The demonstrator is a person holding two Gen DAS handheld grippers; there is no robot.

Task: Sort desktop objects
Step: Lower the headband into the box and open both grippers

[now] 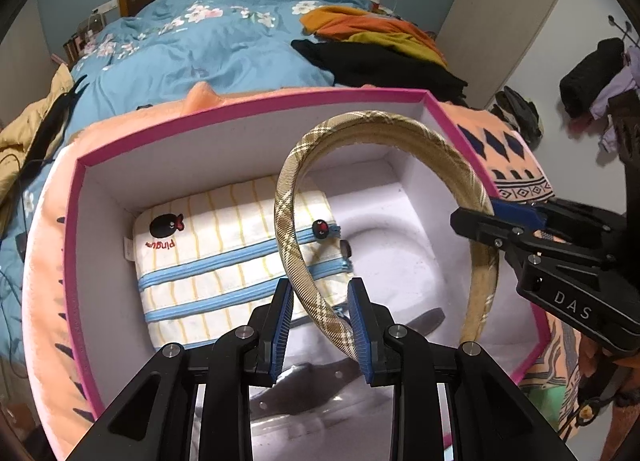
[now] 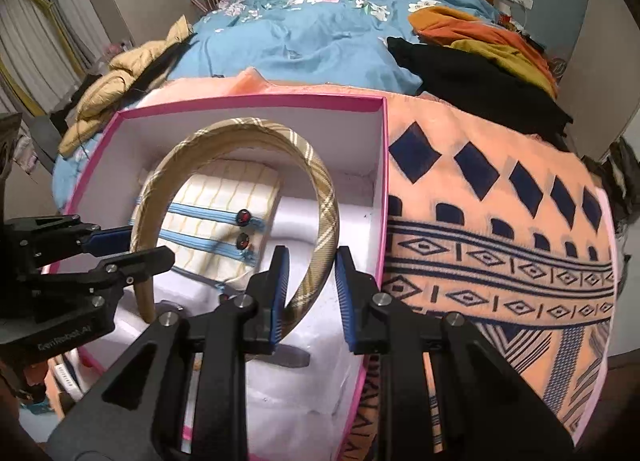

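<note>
- While the left wrist view shows a penguin print on the striped fabric pouch (image 1: 224, 249), the right hides it.
- Left hand-held gripper (image 1: 320, 321) stands apart around one end of the padded plaid headband (image 1: 292, 197), arched over the pink-rimmed box (image 1: 248, 105).
- Right hand-held gripper (image 2: 310, 293) likewise stands apart around the other end.

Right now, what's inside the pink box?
Inside the pink box lies a striped zip pouch, with a plaid headband arching above it between both grippers. Whatever sits beneath the pouch is covered.
</note>
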